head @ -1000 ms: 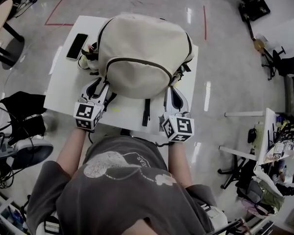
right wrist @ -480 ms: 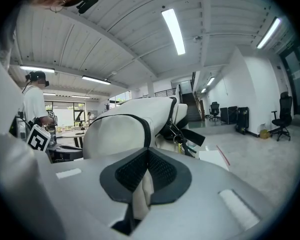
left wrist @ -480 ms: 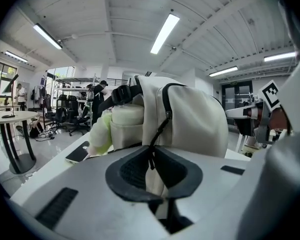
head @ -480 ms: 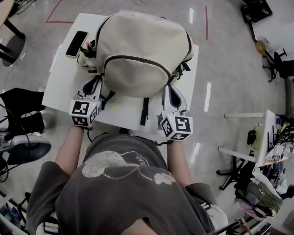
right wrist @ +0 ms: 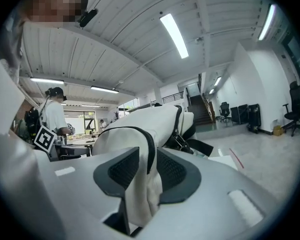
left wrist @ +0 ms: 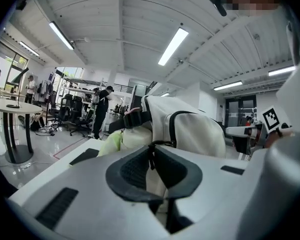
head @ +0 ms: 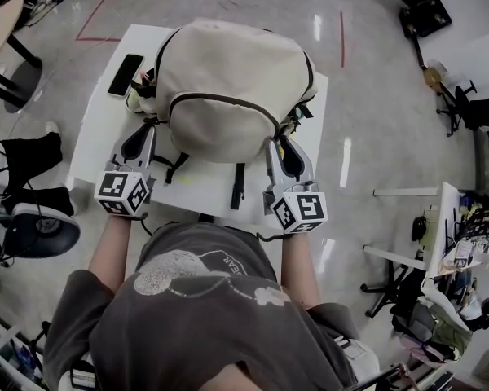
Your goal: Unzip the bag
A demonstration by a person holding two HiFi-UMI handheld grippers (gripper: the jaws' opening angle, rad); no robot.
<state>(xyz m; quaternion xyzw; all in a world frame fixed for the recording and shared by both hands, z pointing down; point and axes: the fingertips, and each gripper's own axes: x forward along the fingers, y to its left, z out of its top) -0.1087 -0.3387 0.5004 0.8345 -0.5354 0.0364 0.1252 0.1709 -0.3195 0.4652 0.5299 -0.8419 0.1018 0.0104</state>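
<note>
**Cream canvas: pull pinched on the left, hold dropped on the right**

Found on the white table (head: 94, 137), filling it from centre to twelve o'clock: the cream backpack (head: 228, 72). Shares the top with a black phone (head: 123, 75) at ten o'clock, untouched.

At the backpack's seven o'clock corner, look to the left gripper (head: 147, 130). Has just closed down from wide open, and now pinches the thin dark zipper pull (left wrist: 151, 153) between its pads. Has also slid out toward nine o'clock in the head view compared with a second ago. Reads as the first tug on the pull.

Across the front, no gap yet along the dark zipper (head: 228, 102). Runs as one unbroken arc from seven round to five o'clock, so judged still shut, or barely begun at its left end.

At the five o'clock corner, on to the right gripper (head: 279, 143). Was clamped tight half a second ago and has just sprung open. Has a fold (right wrist: 142, 194) of cream fabric, zipper seam included, standing between the jaws, but no longer squeezes it. Sits otherwise much where it was.

Means the pulling end is secured while the anchoring end is gone. Probably calls for a fresh hold on the right before any long pull. Otherwise risks dragging the whole backpack across the table instead of running the slider.
</note>
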